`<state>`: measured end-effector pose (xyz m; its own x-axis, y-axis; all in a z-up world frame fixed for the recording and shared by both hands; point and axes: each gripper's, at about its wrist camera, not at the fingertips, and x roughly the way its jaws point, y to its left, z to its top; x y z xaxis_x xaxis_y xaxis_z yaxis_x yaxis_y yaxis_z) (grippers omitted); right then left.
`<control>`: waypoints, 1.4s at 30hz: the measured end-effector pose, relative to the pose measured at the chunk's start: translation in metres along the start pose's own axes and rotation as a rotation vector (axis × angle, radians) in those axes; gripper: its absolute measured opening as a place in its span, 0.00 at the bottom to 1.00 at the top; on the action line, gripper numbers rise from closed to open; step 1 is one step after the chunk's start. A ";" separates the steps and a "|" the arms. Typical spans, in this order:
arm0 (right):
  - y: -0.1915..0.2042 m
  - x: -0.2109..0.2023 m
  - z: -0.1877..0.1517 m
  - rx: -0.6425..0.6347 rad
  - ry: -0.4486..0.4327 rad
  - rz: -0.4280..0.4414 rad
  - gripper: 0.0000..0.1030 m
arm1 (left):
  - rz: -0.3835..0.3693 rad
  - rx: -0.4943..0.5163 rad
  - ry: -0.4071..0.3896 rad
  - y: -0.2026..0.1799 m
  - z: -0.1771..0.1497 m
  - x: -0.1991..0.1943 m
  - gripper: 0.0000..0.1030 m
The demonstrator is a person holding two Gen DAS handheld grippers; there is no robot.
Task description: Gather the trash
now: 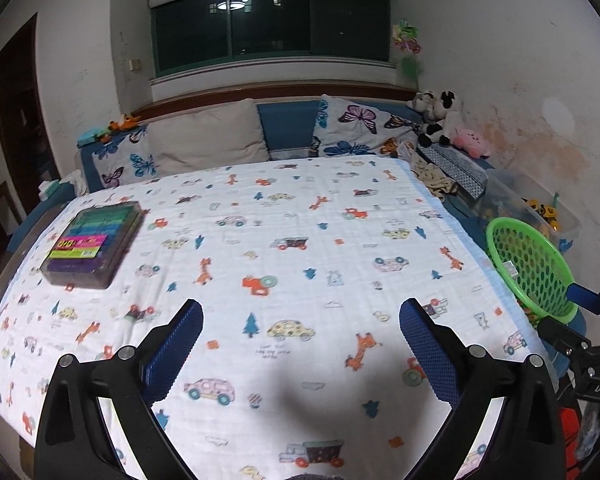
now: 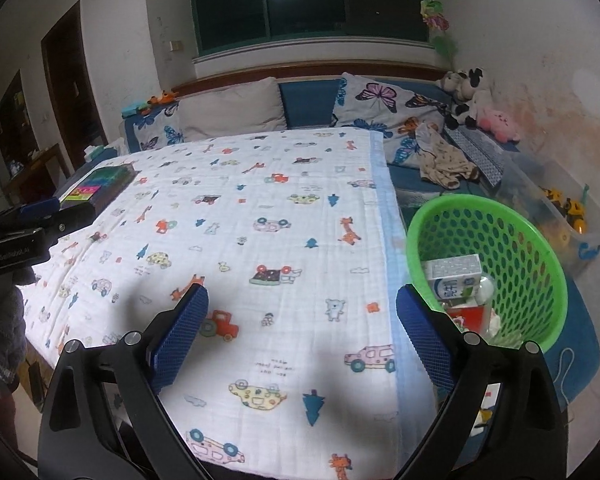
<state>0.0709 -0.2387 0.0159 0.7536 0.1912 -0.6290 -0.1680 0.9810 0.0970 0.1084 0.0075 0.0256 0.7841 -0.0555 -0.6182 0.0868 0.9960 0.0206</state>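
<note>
Two pairs of tongs are up over the bed, and I read both as spread wide with nothing between the blue pads. My left tongs (image 1: 301, 312) hang above the printed blanket (image 1: 284, 216), my right tongs (image 2: 302, 298) above the same blanket (image 2: 260, 208) closer to its pale blue edge.

I take the green basket (image 2: 540, 248) as my landmark. It sits on the blue bedding just beside the blanket's right edge. Only the right wrist view looks down into it: a grey-and-white milk carton (image 2: 456, 278) lies inside, with a red-and-white pack (image 2: 466, 314) below it and some white crumpled bits beside that, which I cannot identify. From the left wrist view the green basket (image 1: 536, 264) shows mostly its perforated wall, and the contents are barely readable.

Far to the left of the basket, across the blanket, a dark case of coloured items (image 1: 96, 240) lies near the blanket's left edge; the left view shows its label side large, the right view only small and at an angle (image 2: 100, 186).

Behind the basket stands a clear bin of yellow toy vehicles (image 2: 568, 216). Beyond that, by the wall, sit plush toys (image 2: 468, 96), with butterfly pillows (image 2: 384, 100) at the head of the bed.

Each view catches the other tool at its edge: the right tongs (image 1: 584, 300) beside the basket rim, the left tongs (image 2: 40, 208) near the case.
</note>
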 end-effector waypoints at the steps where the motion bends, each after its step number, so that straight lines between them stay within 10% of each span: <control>1: 0.001 0.001 0.000 0.002 0.003 0.003 0.92 | 0.003 -0.004 0.001 0.002 -0.002 0.000 0.93; 42: 0.017 0.004 0.003 -0.008 -0.001 0.049 0.94 | 0.105 -0.009 -0.027 0.029 -0.025 -0.023 0.93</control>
<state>0.0731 -0.2213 0.0168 0.7450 0.2393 -0.6226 -0.2101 0.9701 0.1214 0.0772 0.0391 0.0208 0.8048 0.0470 -0.5917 -0.0019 0.9971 0.0766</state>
